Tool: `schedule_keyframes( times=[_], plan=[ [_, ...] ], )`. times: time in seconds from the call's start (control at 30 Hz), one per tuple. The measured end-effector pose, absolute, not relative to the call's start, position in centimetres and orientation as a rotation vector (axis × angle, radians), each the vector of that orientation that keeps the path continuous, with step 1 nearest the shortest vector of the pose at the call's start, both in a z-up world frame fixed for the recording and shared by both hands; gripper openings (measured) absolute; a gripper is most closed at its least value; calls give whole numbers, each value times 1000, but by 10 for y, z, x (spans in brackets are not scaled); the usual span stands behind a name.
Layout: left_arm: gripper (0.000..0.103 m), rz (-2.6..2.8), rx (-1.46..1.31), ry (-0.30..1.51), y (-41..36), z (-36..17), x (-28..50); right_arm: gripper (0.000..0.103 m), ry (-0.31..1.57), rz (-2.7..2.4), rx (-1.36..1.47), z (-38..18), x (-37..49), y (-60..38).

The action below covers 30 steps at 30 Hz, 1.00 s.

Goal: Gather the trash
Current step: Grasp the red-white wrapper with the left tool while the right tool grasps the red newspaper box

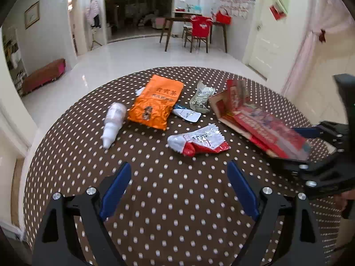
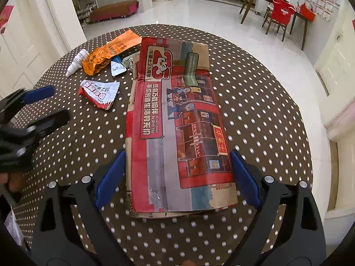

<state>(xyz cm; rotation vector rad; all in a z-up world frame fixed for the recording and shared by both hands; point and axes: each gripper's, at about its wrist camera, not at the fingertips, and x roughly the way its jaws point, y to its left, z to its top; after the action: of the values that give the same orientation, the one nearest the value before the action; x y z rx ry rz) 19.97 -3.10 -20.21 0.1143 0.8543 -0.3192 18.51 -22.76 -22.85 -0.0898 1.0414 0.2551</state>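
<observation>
Seemingly nothing is collected yet: the right gripper (image 2: 177, 177) stands spread around the near end of the flattened paper takeaway bag (image 2: 177, 122) (contact unclear), and the left gripper (image 1: 178, 188) hangs wide apart and empty. Orange packet (image 1: 155, 104), red-white wrapper (image 1: 199, 140) and white bottle (image 1: 113, 122) lie far-left on the dotted table (image 1: 177, 210).

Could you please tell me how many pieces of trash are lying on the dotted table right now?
6: white bottle far left, orange bag, small blue-white packet, crumpled silver wrapper, red-white wrapper nearest, red paper bag right. Smaller bits may be hidden.
</observation>
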Motion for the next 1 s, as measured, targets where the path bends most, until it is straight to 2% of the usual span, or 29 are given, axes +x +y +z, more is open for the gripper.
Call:
schedule_keyframes(
  times=[0.3, 0.33, 0.37, 0.43, 0.5, 0.6, 0.73, 0.77, 0.83, 0.87, 0.9, 0.97, 1.0],
  plan=[
    [84, -385, 222, 873, -59, -214, 231, 88, 1024, 196, 2, -222, 163, -261],
    [78, -399, 229, 873, -61, -214, 232, 88, 1023, 193, 9, -221, 161, -264],
    [60, -421, 237, 888, -65, -216, 233, 88, 1020, 188, 18, -220, 158, -268],
    [51, -433, 237, 884, -67, -215, 232, 88, 1012, 181, 36, -219, 152, -274],
    [37, -453, 214, 889, -67, -213, 230, 87, 1005, 175, 54, -217, 147, -279],
    [30, -461, 185, 891, -62, -210, 223, 87, 997, 166, 77, -215, 142, -286],
    [30, -471, 180, 887, -61, -212, 212, 87, 991, 165, 98, -213, 136, -293],
    [32, -476, 191, 881, -63, -212, 209, 87, 990, 166, 103, -212, 135, -295],
    [50, -473, 225, 877, -66, -216, 204, 87, 987, 167, 109, -211, 132, -297],
    [71, -469, 238, 876, -67, -218, 201, 87, 987, 166, 110, -211, 132, -297],
    [75, -467, 247, 869, -68, -219, 197, 87, 987, 166, 111, -211, 131, -297],
    [75, -503, 248, 878, -71, -220, 197, 88, 984, 163, 113, -210, 131, -296],
    [68, -509, 248, 883, -73, -220, 197, 88, 983, 163, 114, -210, 130, -296]
  ],
)
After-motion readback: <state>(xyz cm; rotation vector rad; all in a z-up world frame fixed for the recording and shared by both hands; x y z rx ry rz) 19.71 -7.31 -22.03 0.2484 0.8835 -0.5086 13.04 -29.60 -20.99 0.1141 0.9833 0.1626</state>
